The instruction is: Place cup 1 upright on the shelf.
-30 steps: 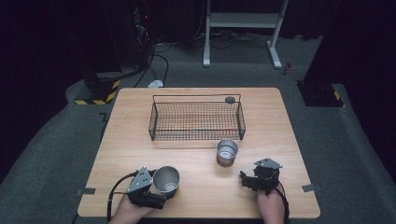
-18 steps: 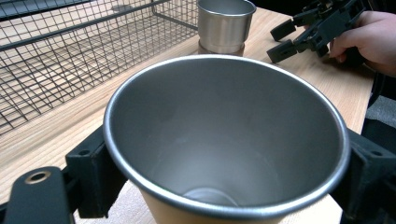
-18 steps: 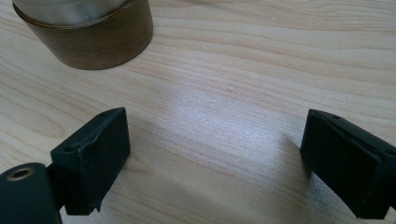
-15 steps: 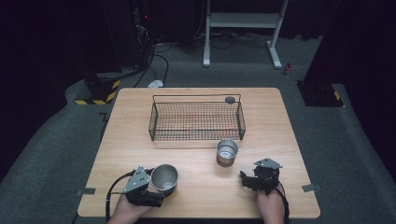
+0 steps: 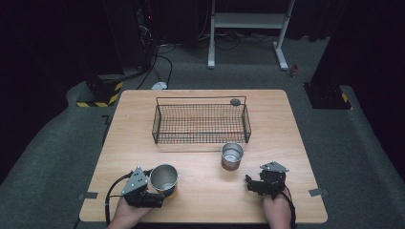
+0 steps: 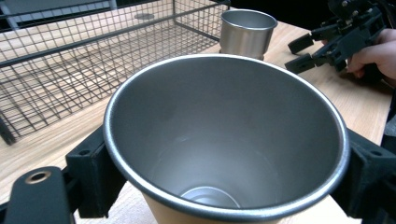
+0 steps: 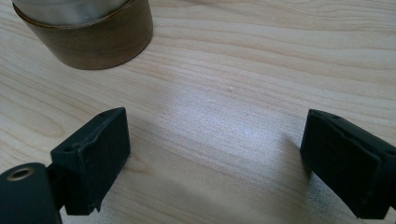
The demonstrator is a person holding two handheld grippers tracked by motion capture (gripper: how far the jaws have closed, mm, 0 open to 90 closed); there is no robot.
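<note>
**Left gripper clamps a steel cup; right gripper sits spread on the table**

On the light wooden table [image 5: 286, 119], the left gripper [image 5: 152, 187] pinches a large, round stainless-steel cup [image 5: 164, 177] between its two black jaws, one jaw on each side of the cup just below the rim. The left gripper view looks straight down into this cup [image 6: 224, 135], which stands near the table's front edge, left of centre.

A second, smaller stainless-steel cup with a brown band at its base [image 5: 232, 155] stands upright just in front of the black rectangular wire basket [image 5: 200, 123], near the basket's right front corner. A small dark round disc [image 5: 235, 101] sits by the basket's far right corner.

The right gripper [image 5: 250, 182] rests low over the table, to the right of the smaller cup and apart from it. Its jaws stand wide apart with only bare wood between them, and the banded base of the smaller cup [image 7: 86, 28] sits just beyond them.
</note>
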